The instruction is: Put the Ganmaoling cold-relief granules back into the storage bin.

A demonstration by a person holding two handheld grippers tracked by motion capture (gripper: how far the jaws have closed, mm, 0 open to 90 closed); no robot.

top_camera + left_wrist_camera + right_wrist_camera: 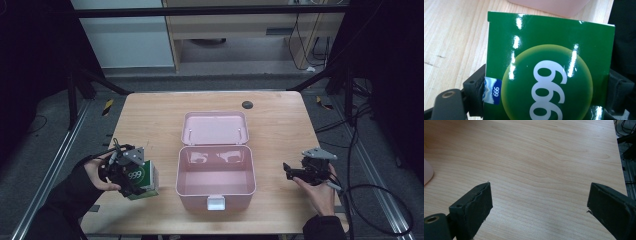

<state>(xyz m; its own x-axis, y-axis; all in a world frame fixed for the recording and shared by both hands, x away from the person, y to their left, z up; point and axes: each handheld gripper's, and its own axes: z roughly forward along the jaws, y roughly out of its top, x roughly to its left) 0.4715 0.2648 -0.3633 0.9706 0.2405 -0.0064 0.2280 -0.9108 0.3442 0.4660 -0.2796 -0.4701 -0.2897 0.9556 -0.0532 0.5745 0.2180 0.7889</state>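
A green carton marked 999 (144, 178) stands on the wooden table (280, 120), left of an open pink case (216, 187). My left gripper (134, 181) is shut on this carton (549, 75); its jaws press the carton's two sides, and the glossy face fills the space between them. The case's lid (214, 127) leans back, and its inside looks bare. A corner of the case (549, 6) lies just beyond the carton. Right of the case, my right gripper (290, 172) is held low over the table, open, with only bare wood between its jaws (539, 205).
A white latch (216, 202) hangs on the case's near wall. A small black round disc (247, 104) sits near the table's far edge. Cables trail off the right side over the floor (380, 200). A pink edge of the case (427, 172) lies left of the right gripper.
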